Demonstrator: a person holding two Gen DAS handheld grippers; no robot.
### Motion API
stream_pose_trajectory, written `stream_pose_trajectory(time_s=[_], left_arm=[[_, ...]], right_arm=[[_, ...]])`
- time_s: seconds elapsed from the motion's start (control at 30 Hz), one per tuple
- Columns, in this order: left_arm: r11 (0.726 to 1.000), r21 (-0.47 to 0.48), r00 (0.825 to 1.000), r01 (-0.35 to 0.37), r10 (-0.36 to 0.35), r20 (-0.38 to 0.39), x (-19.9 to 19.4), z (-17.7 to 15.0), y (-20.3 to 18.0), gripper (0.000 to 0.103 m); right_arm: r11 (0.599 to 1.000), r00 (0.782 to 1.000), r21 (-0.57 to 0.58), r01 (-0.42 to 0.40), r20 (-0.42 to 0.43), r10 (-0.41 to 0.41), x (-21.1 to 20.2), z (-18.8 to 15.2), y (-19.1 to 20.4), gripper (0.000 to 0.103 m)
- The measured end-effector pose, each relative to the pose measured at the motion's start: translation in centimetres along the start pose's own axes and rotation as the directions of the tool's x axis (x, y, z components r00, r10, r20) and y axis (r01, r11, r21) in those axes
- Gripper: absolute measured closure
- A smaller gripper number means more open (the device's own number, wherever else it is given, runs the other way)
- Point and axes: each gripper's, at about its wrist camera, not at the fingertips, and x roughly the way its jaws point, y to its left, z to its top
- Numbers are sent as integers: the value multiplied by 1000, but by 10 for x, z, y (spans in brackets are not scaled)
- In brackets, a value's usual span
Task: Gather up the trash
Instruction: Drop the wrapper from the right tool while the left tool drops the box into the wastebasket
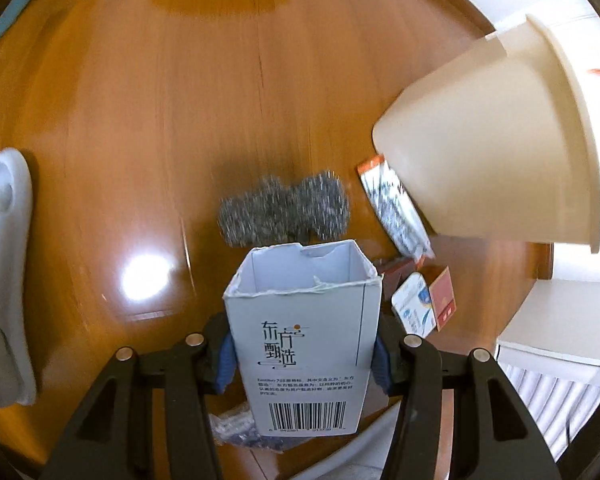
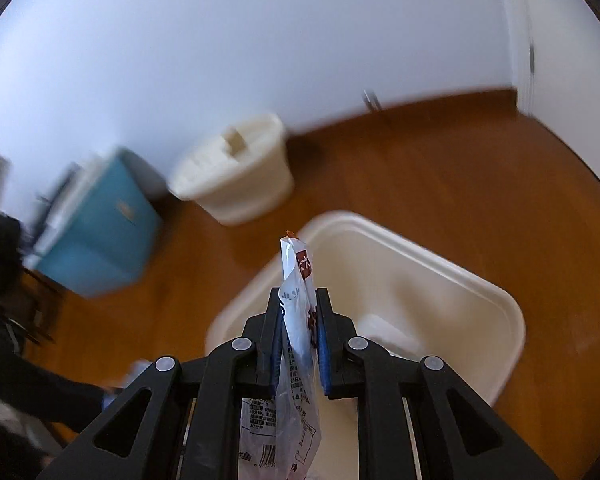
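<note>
Left wrist view, low centre: the left gripper (image 1: 302, 354) has its blue-padded fingers (image 1: 225, 362) pressed against both sides of a white cardboard carton with black Chinese lettering and a barcode (image 1: 306, 344), held upright. The carton's torn top is open, and its inside looks bare white as far as can be seen. Just beyond it, on the glossy brown wooden floor (image 1: 140, 100), lies a grey steel-wool scourer (image 1: 284, 210). Right of that, a crinkled silver and orange foil wrapper (image 1: 394, 208) lies partly under the edge of a cream plastic bin (image 1: 496, 140), which fills the upper right of the frame (its inside is not visible from here). A small blue and white packet (image 1: 414, 308) and a red card (image 1: 444, 300) lie at centre right; a white slipper (image 1: 2, 272) is at the left edge.

Right wrist view, low centre: the right gripper (image 2: 299, 340) is closed nearly together, pinching a thin white plastic sachet with red print (image 2: 298, 304) that stands on edge between the blue pads. Directly beyond sits a cream rectangular plastic tub (image 2: 480, 280), with something pale at its bottom (blurred). Farther back, a round cream bin with a lid (image 2: 244, 176) stands by the white wall, and a teal box (image 2: 100, 216) is at centre left.
</note>
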Motion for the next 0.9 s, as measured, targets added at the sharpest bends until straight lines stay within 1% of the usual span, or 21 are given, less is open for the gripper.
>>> stream_pose_trajectory(time_s=[0.03, 0.07, 0.13, 0.17, 0.2, 0.23, 0.27, 0.3, 0.37, 0.4, 0.43, 0.47, 0.5, 0.53, 0.57, 0.6, 0.67, 0.7, 0.77, 0.83, 0.9], left_arm=[[1000, 5, 1000, -2, 2, 10, -2, 2, -1, 52], [1000, 11, 1000, -1, 1, 21, -13, 6, 1, 52], [1000, 28, 999, 3, -4, 40, -23, 11, -2, 52], [999, 36, 999, 5, -6, 49, -26, 13, -4, 52], [999, 46, 998, 8, -10, 57, -31, 15, -7, 52], [998, 60, 998, 12, -16, 67, -35, 17, -11, 52], [997, 76, 997, 16, -22, 78, -40, 19, -16, 52], [996, 86, 996, 20, -27, 86, -44, 21, -20, 52], [994, 82, 992, 77, -85, 96, -62, 31, -33, 52], [989, 89, 986, 115, -125, 111, -76, 39, -44, 52], [986, 106, 982, 132, -145, 123, -85, 44, -53, 52], [977, 147, 974, 154, -175, 144, -101, 53, -72, 52], [967, 187, 966, 172, -203, 160, -114, 60, -90, 52], [948, 253, 955, 193, -241, 173, -131, 71, -118, 52], [932, 300, 949, 204, -263, 174, -140, 78, -140, 52], [906, 365, 943, 215, -290, 164, -148, 88, -171, 52], [869, 445, 939, 214, -309, 151, -148, 104, -217, 51], [861, 467, 944, 200, -297, 144, -142, 111, -236, 51], [862, 485, 968, 148, -227, 107, -110, 130, -275, 51], [892, 448, 993, 61, -100, 65, -63, 143, -296, 51], [937, 349, 999, 27, -11, -47, -14, 153, -298, 52]], right_arm=[[999, 998, 16, 43, -48, -43, 20, 1, -6, 85], [997, 996, 26, 68, -68, -66, 31, 0, -10, 85], [993, 989, 72, 94, -121, -85, 53, -7, -24, 83], [986, 984, 108, 124, -145, -108, 60, -14, -31, 75], [982, 980, 119, 149, -151, -130, 59, -17, -35, 56], [976, 978, 131, 172, -144, -153, 56, -22, -38, 44], [974, 979, 140, 179, -126, -162, 51, -23, -40, 21], [971, 980, 148, 187, -93, -174, 42, -25, -40, 16], [967, 982, 172, 189, -5, -191, 17, -28, -39, 16], [965, 979, 208, 162, 88, -183, -9, -34, -38, 16], [964, 975, 229, 136, 144, -171, -25, -36, -37, 16], [959, 954, 275, 74, 261, -149, -55, -54, -39, 16], [948, 930, 314, 44, 335, -154, -76, -71, -41, 11], [939, 913, 342, 37, 370, -170, -86, -84, -42, 8], [920, 891, 390, 42, 402, -211, -99, -102, -48, 2], [889, 869, 454, 61, 414, -271, -112, -130, -55, 1], [837, 860, 545, 58, 398, -319, -121, -168, -73, 1], [806, 858, 590, 42, 392, -332, -124, -189, -85, 1], [752, 866, 658, 33, 357, -351, -120, -221, -101, 1], [716, 879, 697, 44, 314, -359, -106, -245, -109, 1], [700, 902, 711, 66, 257, -346, -88, -267, -118, 1]])
